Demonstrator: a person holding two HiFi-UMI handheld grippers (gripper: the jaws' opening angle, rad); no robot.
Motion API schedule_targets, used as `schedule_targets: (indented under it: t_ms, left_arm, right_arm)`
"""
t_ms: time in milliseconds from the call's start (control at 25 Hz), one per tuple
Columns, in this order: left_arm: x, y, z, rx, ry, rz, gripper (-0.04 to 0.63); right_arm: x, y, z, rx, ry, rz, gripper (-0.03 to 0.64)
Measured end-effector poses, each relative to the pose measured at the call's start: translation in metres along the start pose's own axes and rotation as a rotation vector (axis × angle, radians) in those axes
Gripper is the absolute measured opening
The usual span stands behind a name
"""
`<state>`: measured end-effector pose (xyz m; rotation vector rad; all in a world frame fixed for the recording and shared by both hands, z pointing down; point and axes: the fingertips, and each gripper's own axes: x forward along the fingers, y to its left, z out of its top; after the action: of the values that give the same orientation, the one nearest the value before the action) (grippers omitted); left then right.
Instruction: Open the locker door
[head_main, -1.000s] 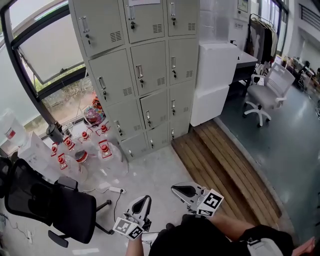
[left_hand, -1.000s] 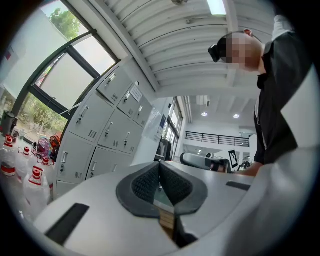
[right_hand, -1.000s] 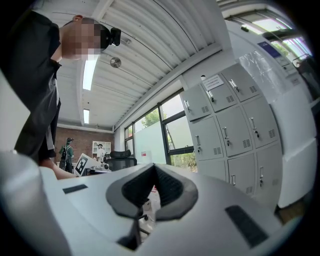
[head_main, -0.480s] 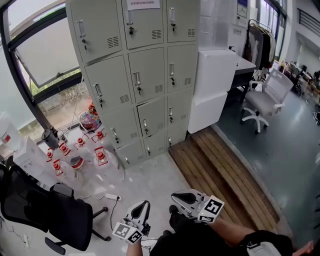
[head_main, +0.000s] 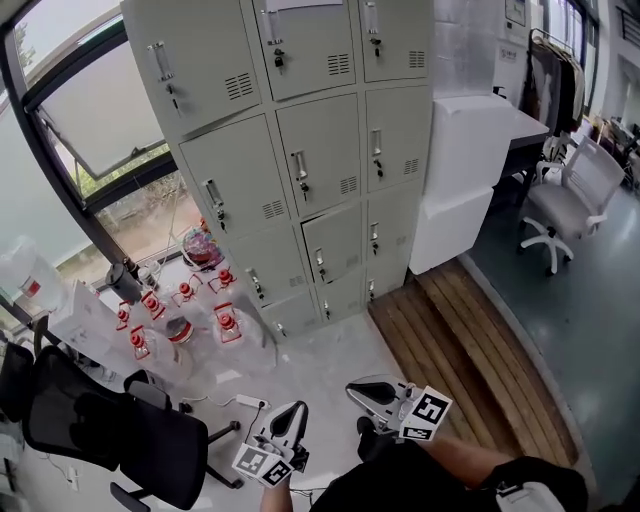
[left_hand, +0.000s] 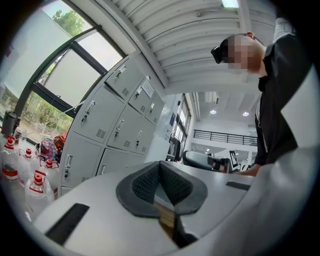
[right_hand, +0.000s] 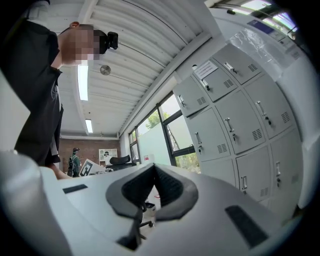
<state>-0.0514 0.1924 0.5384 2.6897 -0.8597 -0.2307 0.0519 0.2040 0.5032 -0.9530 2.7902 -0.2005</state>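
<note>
A grey bank of lockers (head_main: 320, 150) stands at the far wall, three columns wide, every door with a small handle and vent. One low door in the middle column (head_main: 335, 243) looks slightly skewed; the others sit flush. Both grippers hang low by my body, well short of the lockers. My left gripper (head_main: 296, 409) is shut and holds nothing; its jaws (left_hand: 161, 172) meet in a closed V with the lockers (left_hand: 110, 135) beyond. My right gripper (head_main: 353, 389) is also shut and empty, its jaws (right_hand: 152, 175) pointing up toward the lockers (right_hand: 235, 120).
Several red-capped water bottles (head_main: 180, 305) stand on the floor left of the lockers, below a window. A black office chair (head_main: 100, 425) and a power strip (head_main: 250, 402) are near left. A white cabinet (head_main: 465, 170), wooden platform (head_main: 470, 340) and grey chair (head_main: 575, 195) lie right.
The lockers have shifted right and grown slightly larger in the head view. Both grippers stay low and shut near my body.
</note>
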Motion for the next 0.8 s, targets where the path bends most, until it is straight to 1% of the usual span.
schedule_targets:
  t_ms: [200, 520, 800]
  left_arm:
    - [0.032, 0.033, 0.024, 0.02, -0.005, 0.037, 0.015]
    - [0.076, 0.077, 0.052, 0.038, -0.011, 0.118, 0.015]
    - [0.103, 0.107, 0.067, 0.049, -0.03, 0.185, 0.015]
  right_arm:
    - [0.033, -0.045, 0.015, 0.005, -0.008, 0.043, 0.011]
    - [0.07, -0.111, 0.027, 0.032, -0.01, 0.1, 0.012]
    - [0.103, -0.151, 0.026, 0.056, -0.01, 0.186, 0.012]
